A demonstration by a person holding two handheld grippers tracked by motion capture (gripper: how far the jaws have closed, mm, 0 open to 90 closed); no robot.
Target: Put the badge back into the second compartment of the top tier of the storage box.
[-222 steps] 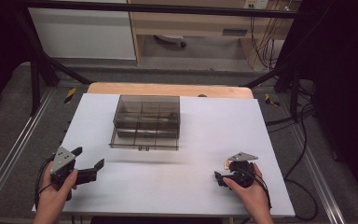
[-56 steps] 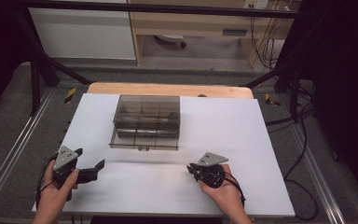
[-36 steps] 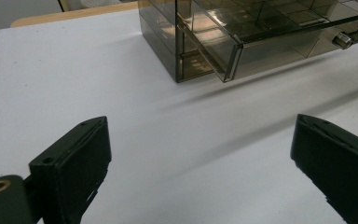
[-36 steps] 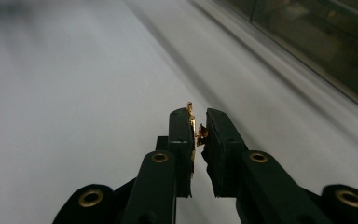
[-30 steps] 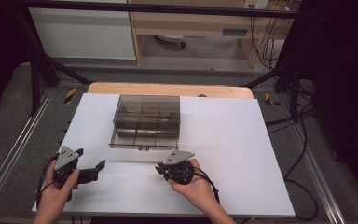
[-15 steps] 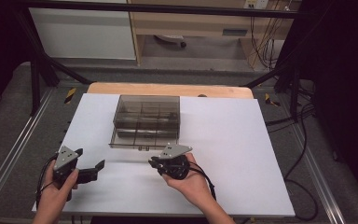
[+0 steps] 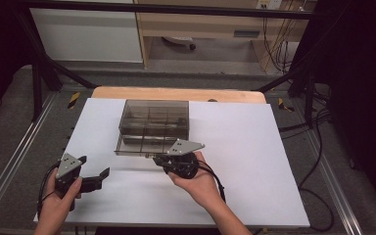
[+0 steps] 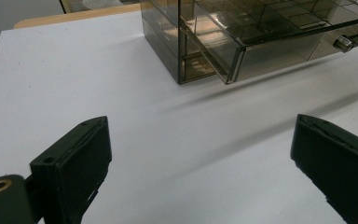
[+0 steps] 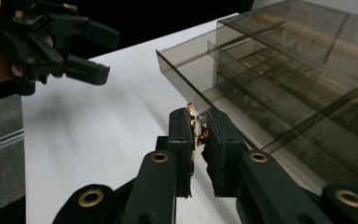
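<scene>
**Right gripper closes on the drawer knob**

Since 7.4 s ago the right gripper (image 7: 159, 159) has crossed from the table's right side to the front of the smoky clear drawer box (image 7: 155, 119), while the left gripper (image 7: 99, 177) has kept its place near the front left corner of the white table top (image 7: 254, 161).

In the right gripper view, the right gripper's (image 9: 199, 135) 2 black jaws are pressed together on a small gold knob (image 9: 196, 132) at the front edge of the lower drawer (image 9: 279, 126), which juts out of the box toward the person. The knob is mostly hidden between the pads, so its shape is hard to make out.

In the left gripper view, the left gripper's jaws stand wide apart with nothing between them, pointing across bare table toward the box's corner (image 8: 186, 42); its hand (image 7: 58, 205) holds it just above the surface. The drawer's 2 knobs (image 8: 352, 41) show at the upper right there.
</scene>
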